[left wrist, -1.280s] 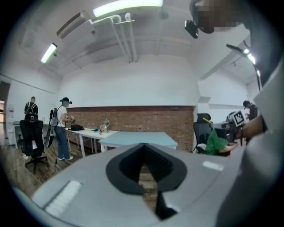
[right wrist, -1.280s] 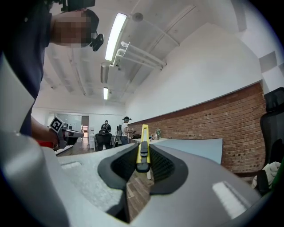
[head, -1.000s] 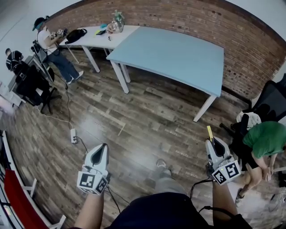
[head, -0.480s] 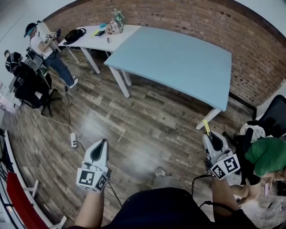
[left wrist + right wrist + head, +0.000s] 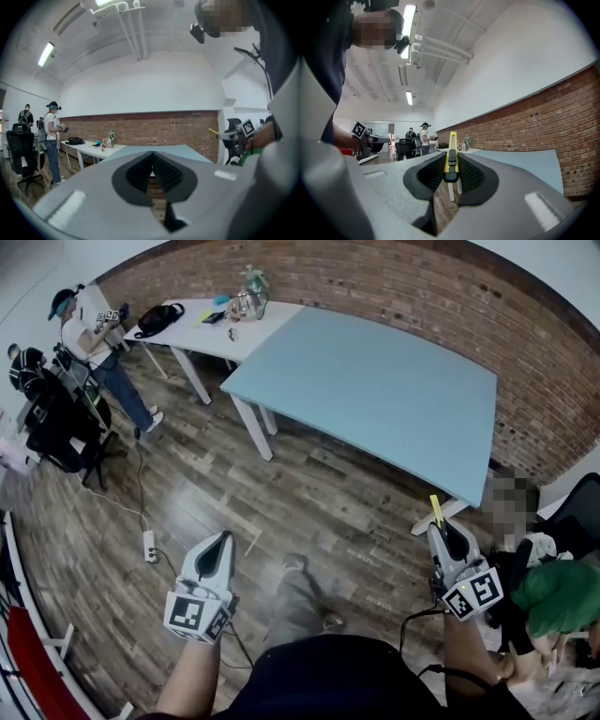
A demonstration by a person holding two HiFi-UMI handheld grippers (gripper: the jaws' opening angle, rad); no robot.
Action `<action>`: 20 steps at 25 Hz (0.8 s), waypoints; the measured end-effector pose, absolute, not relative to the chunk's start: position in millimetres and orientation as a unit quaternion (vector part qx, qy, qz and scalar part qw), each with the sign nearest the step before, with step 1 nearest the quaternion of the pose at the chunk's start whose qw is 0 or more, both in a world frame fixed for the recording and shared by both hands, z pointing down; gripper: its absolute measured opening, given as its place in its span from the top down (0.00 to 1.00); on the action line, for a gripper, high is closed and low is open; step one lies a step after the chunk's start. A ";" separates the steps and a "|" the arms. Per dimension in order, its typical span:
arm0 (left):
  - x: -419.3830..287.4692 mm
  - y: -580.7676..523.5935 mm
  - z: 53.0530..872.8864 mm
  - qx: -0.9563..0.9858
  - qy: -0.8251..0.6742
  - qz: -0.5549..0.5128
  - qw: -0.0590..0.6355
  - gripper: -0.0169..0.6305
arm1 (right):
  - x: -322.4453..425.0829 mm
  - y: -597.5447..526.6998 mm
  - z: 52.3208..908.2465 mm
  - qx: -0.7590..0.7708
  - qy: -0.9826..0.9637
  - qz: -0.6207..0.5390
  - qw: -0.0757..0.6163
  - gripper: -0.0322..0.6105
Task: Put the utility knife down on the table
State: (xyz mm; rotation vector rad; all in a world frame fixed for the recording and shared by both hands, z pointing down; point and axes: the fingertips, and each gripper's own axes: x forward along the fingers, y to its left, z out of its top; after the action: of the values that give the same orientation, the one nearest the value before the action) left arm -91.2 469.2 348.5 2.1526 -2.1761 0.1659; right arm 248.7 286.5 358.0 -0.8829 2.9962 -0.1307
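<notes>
The yellow utility knife (image 5: 452, 154) stands upright between the pads of my right gripper (image 5: 452, 165), which is shut on it. In the head view its yellow end (image 5: 436, 512) sticks out ahead of the right gripper (image 5: 448, 536), just short of the near right corner of the light blue table (image 5: 375, 381). My left gripper (image 5: 218, 547) hangs over the wooden floor at lower left, well short of the table. In the left gripper view its tips (image 5: 151, 153) meet with nothing between them.
A white table (image 5: 202, 320) with a black bag and small items joins the blue one at the far left. Two people and a chair stand at the far left. A person in green (image 5: 562, 592) is close at the right. A power strip (image 5: 147, 545) lies on the floor.
The table has come closer in the head view as both grippers moved forward toward it. The person's foot has stepped ahead. The knife stays gripped as before.
</notes>
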 end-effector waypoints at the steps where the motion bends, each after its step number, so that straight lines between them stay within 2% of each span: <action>1: -98.8 460.2 351.6 0.702 -0.709 0.053 0.041 0.97 | 246.0 280.0 357.6 -0.287 0.957 -0.042 0.008 0.84; 20: -221.8 259.2 360.4 0.767 -0.638 0.055 0.042 0.97 | 146.7 153.4 349.6 -0.367 0.929 -0.038 -0.006 0.84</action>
State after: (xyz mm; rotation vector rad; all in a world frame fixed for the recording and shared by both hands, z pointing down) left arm -221.8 259.2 360.4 2.3485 -1.9519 0.1681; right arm 146.7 153.4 349.6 -1.1588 2.9305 -0.1203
